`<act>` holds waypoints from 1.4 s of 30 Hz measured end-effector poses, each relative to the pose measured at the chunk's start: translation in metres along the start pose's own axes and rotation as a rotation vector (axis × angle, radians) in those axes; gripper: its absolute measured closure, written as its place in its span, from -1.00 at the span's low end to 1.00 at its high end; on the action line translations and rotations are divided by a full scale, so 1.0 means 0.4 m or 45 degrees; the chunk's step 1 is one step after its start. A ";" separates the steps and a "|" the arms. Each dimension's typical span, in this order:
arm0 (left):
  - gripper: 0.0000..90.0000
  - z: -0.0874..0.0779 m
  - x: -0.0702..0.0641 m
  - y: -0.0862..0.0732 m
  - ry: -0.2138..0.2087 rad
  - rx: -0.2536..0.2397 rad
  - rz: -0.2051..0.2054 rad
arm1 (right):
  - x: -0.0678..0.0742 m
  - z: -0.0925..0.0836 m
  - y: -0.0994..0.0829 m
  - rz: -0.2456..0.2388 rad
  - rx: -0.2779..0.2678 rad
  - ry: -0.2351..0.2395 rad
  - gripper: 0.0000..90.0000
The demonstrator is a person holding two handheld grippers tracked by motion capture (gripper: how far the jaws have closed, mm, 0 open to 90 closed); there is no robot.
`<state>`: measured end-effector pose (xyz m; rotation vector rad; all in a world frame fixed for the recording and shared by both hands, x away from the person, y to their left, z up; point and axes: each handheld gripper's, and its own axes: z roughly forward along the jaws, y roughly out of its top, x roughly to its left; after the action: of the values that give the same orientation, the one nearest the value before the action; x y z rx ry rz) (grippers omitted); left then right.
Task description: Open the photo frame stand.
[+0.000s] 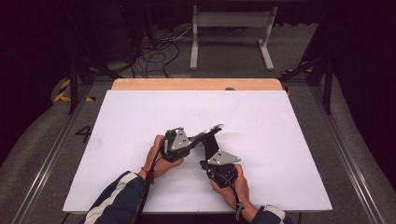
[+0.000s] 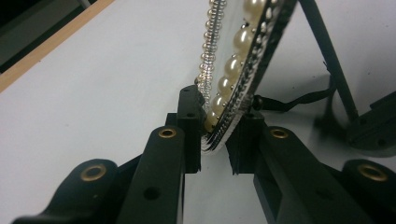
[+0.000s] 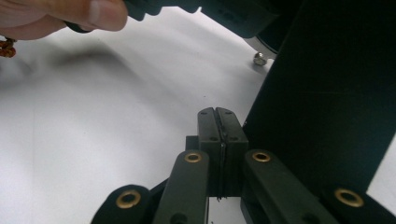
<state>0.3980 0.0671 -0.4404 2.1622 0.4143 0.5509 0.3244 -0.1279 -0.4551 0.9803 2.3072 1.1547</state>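
Near the middle of the white surface (image 1: 140,121), your left tool (image 2: 215,135) pinches the lower rim of a pearl-edged mirror (image 2: 238,56), which stands tilted up beside its black stand (image 3: 327,107). Your right tool (image 3: 219,135) has its jaws pressed together just beside that stand.

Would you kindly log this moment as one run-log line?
left gripper: shut on pearl-rimmed frame | right gripper: shut, beside black stand panel | surface: white table
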 end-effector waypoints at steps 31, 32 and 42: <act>0.50 -0.013 0.015 -0.010 -0.071 -0.079 -0.075 | -0.011 -0.008 0.015 -0.025 -0.045 0.025 0.98; 0.49 -0.011 0.015 -0.010 -0.073 -0.078 -0.074 | -0.012 -0.006 0.015 -0.026 -0.044 0.024 0.98; 0.67 -0.025 0.016 -0.011 -0.095 -0.089 -0.065 | -0.020 -0.008 0.014 -0.011 -0.041 0.014 1.00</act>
<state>0.3980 0.0793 -0.4369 2.0924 0.4022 0.4485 0.3303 -0.1332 -0.4486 0.9532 2.2920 1.1930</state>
